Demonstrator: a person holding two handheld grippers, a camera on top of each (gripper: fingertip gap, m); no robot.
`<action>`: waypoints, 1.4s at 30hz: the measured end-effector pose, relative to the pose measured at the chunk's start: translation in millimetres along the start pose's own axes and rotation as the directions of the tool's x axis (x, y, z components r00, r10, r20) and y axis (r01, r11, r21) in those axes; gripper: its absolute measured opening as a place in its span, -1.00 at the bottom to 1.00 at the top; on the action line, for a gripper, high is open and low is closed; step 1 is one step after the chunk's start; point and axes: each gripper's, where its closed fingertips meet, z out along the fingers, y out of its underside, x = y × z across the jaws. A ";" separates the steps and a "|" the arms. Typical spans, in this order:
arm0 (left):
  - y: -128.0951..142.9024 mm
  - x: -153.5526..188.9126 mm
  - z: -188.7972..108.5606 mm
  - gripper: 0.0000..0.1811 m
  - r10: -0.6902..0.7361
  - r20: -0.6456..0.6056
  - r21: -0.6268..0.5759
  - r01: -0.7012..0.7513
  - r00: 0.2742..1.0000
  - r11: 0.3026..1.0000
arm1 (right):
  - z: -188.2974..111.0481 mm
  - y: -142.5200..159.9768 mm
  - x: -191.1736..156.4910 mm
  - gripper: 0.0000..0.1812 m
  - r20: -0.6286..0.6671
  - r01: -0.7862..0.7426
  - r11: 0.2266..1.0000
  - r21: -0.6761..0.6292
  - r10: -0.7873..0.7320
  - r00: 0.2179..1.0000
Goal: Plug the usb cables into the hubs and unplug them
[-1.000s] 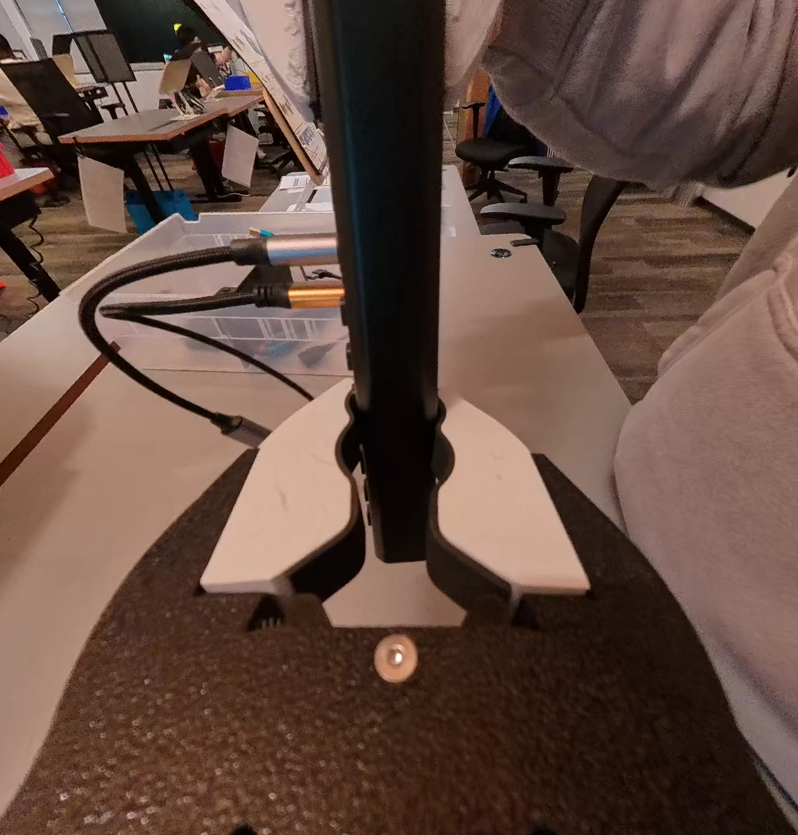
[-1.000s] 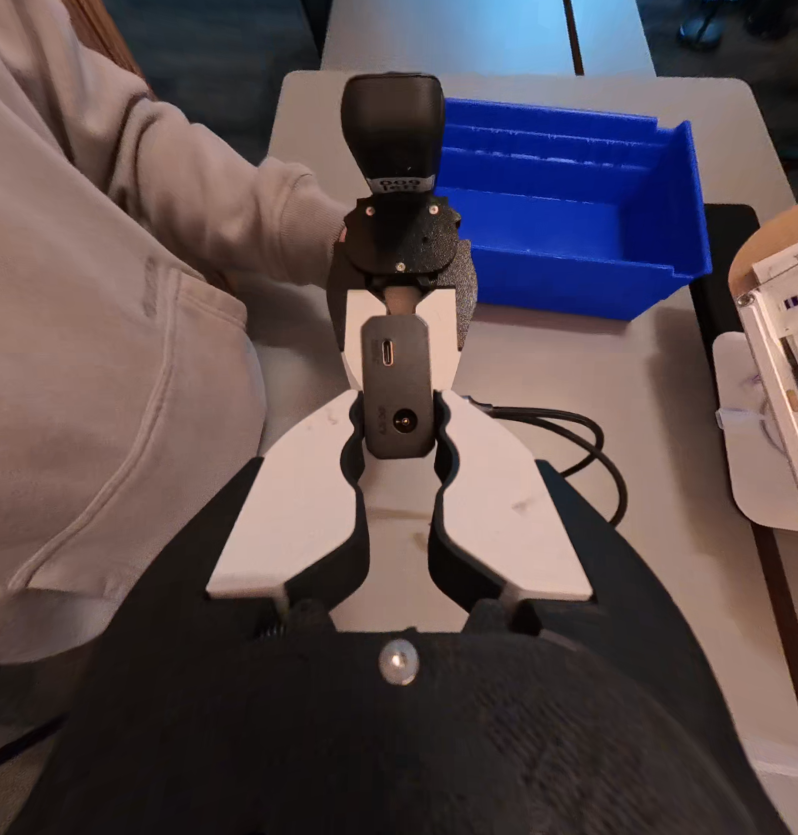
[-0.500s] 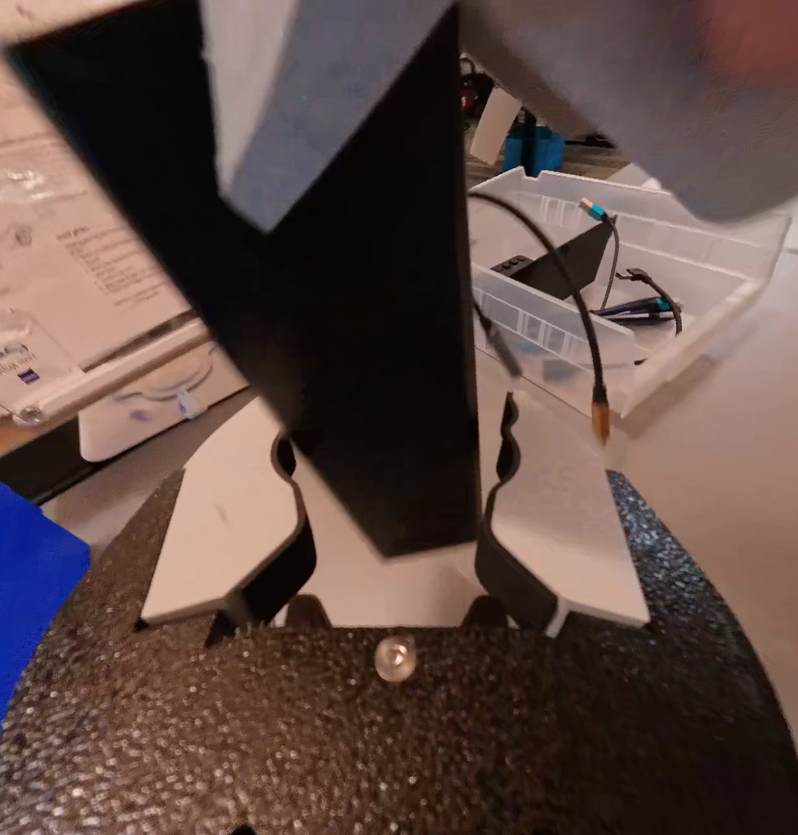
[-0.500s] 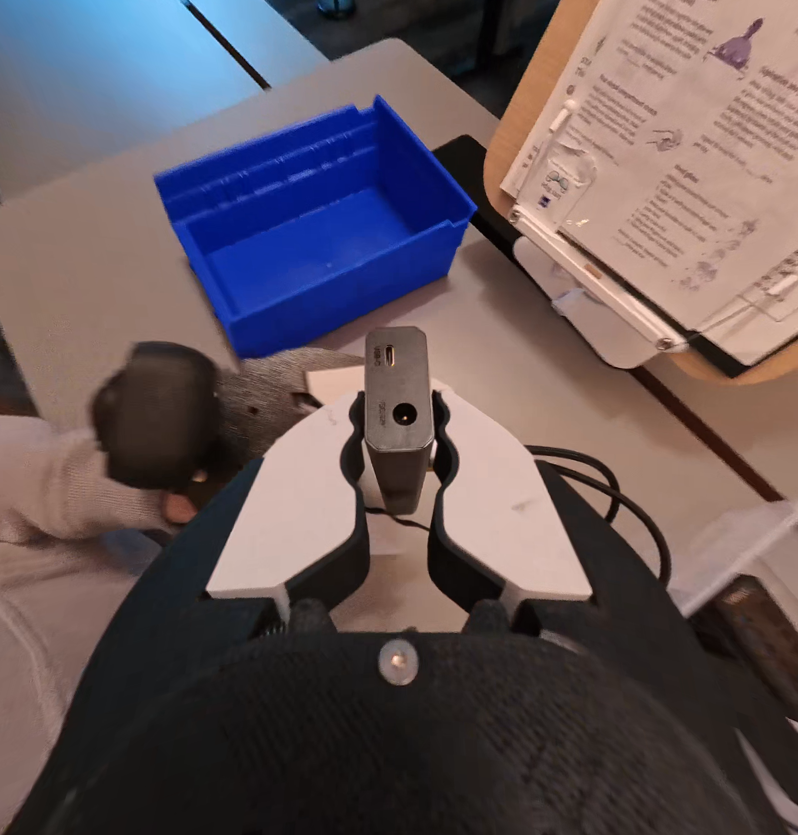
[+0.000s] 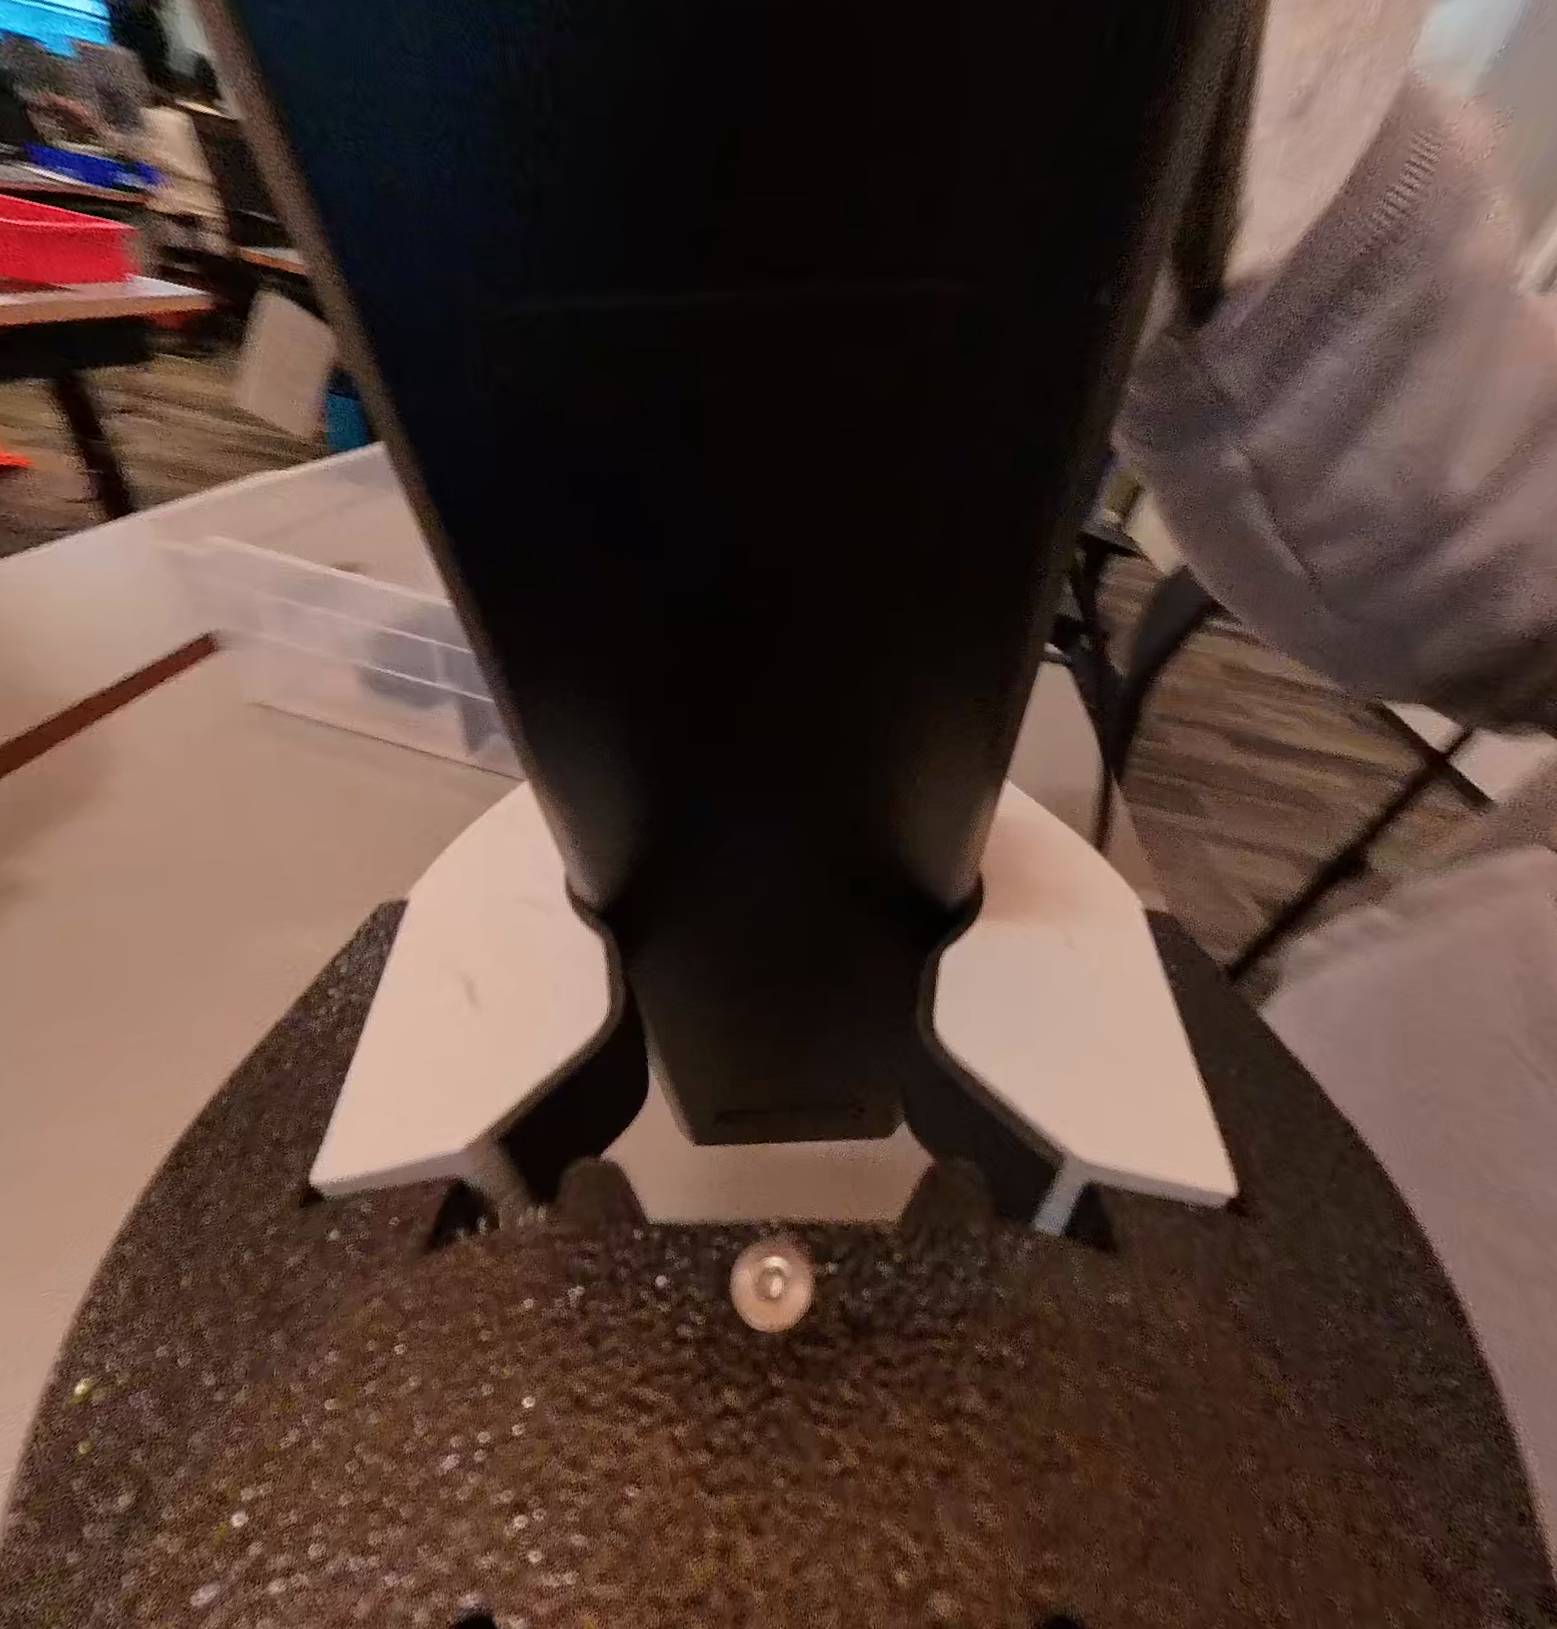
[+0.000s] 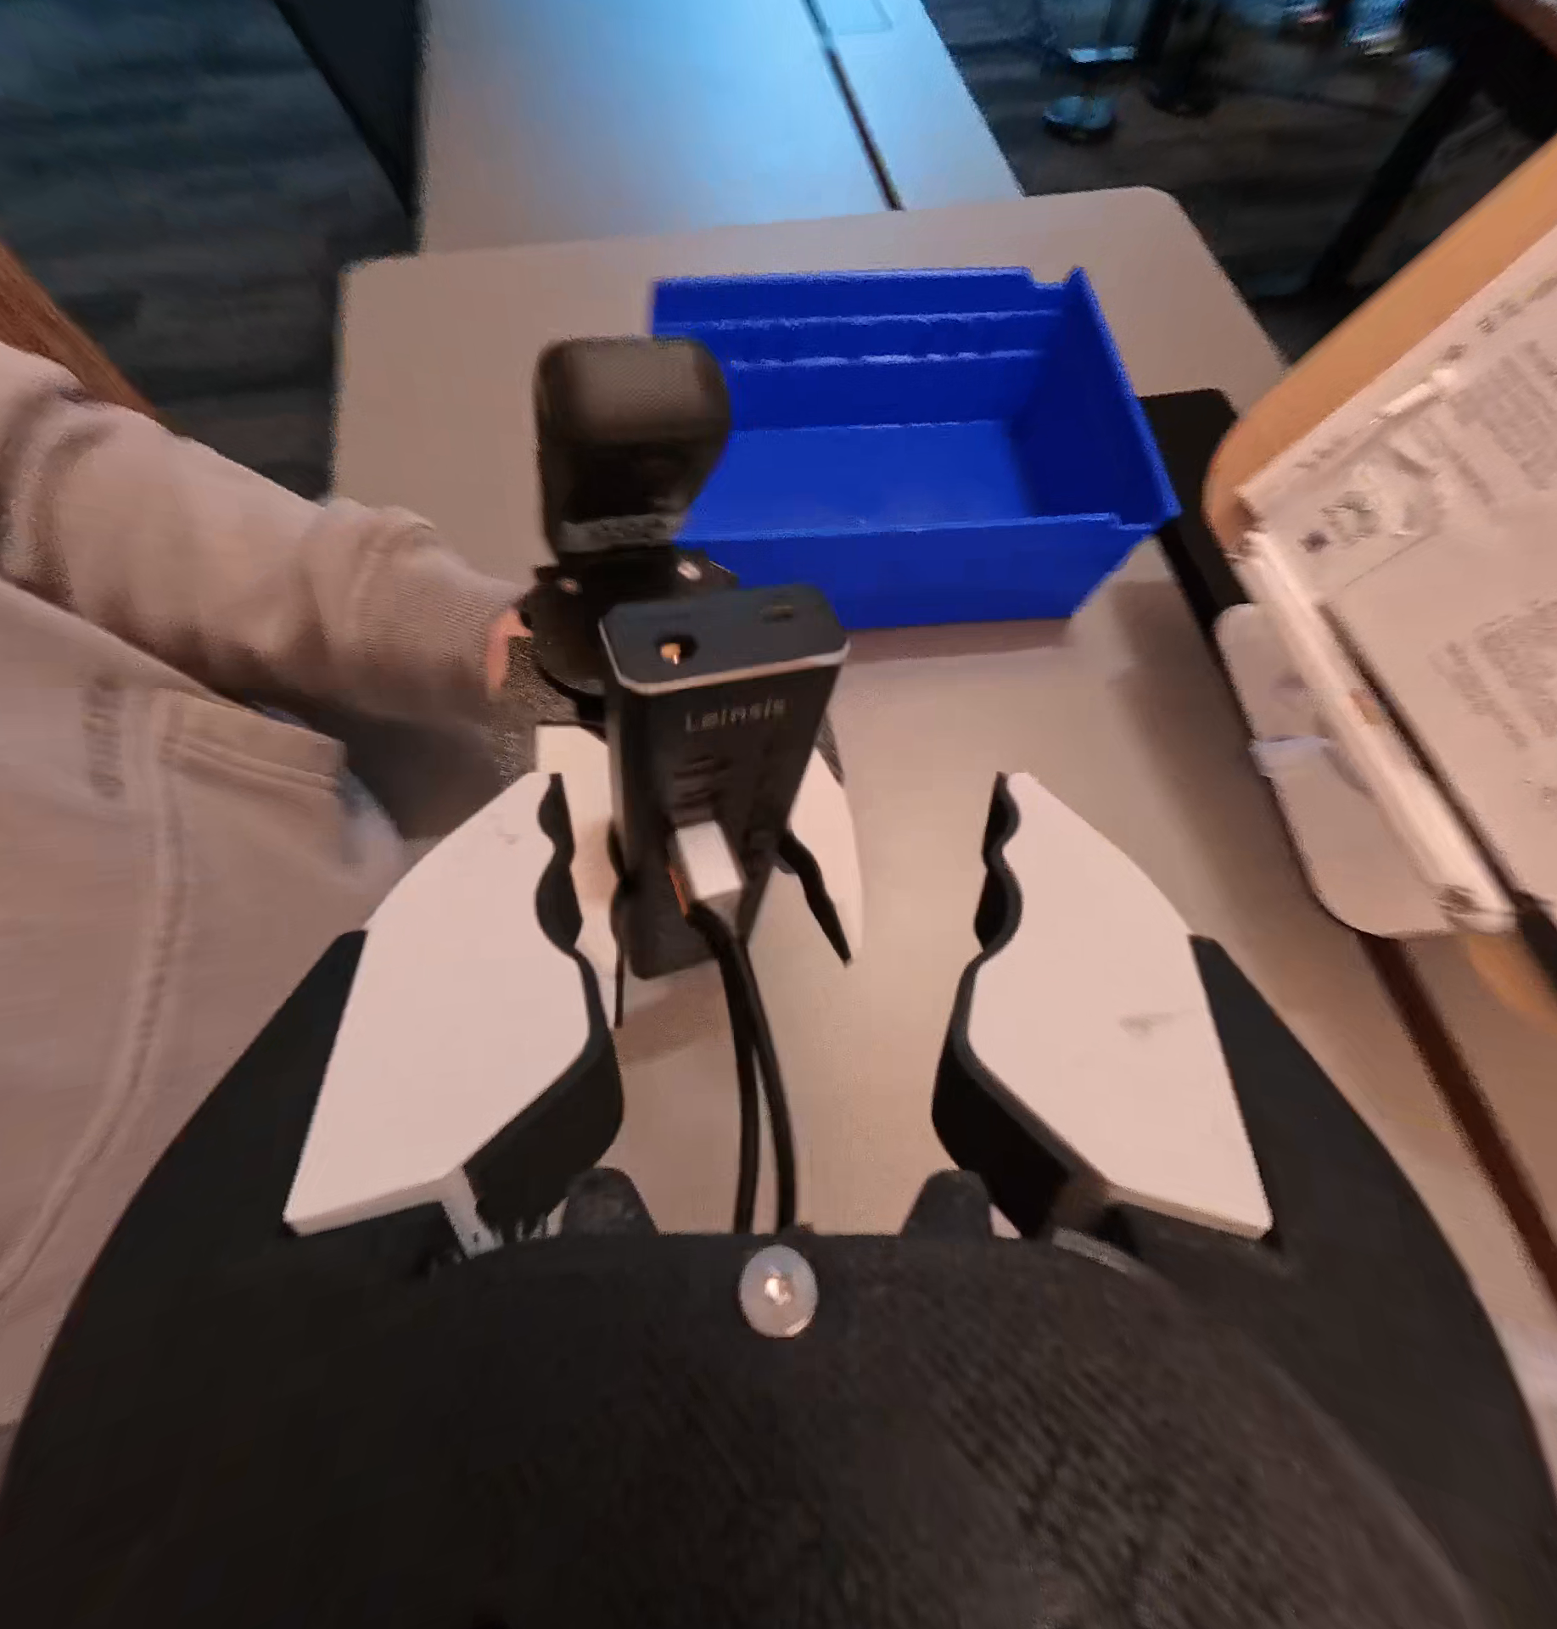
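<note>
My left gripper [image 5: 774, 899] is shut on a black USB hub [image 5: 739, 441] and holds it upright above the table, broad face to the camera. The hub fills the middle of that view and hides the plugs. In the right wrist view the hub [image 6: 722, 732] stands in the left gripper [image 6: 722, 917]. A silver plug [image 6: 708, 864] and an orange-gold plug [image 6: 676, 890] sit in its near face. Their two black cables [image 6: 761, 1102] run down toward my right gripper [image 6: 774, 784]. My right gripper is open and empty, its fingers apart on either side of the hub.
A blue bin [image 6: 916, 494] stands on the grey table [image 6: 1065, 705] behind the hub. A document stand with papers [image 6: 1418, 573] is at the right. A clear plastic bin [image 5: 334, 635] sits to the left. The person's grey sleeve [image 6: 184, 617] is at the left.
My right gripper has let go of the hub, opened and drawn back. My left gripper, open half a second ago, has closed on the hub across its broad width.
</note>
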 end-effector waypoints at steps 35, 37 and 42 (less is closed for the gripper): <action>3.8 5.2 -1.2 -0.19 0.058 -0.069 -0.051 -0.061 0.996 0.997 | 32.7 4.5 -23.1 -0.34 0.215 -0.071 0.997 0.015 0.066 0.974; 3.1 4.2 -2.4 -0.20 0.063 -0.049 -0.031 -0.065 0.997 0.997 | 33.8 3.0 -24.4 -0.34 0.218 -0.064 0.997 0.045 0.053 0.974; -4.4 -3.3 -10.4 -0.20 0.044 0.007 0.044 -0.044 0.999 0.998 | 16.3 15.5 -8.5 -0.28 0.062 -0.039 0.999 0.005 0.039 0.997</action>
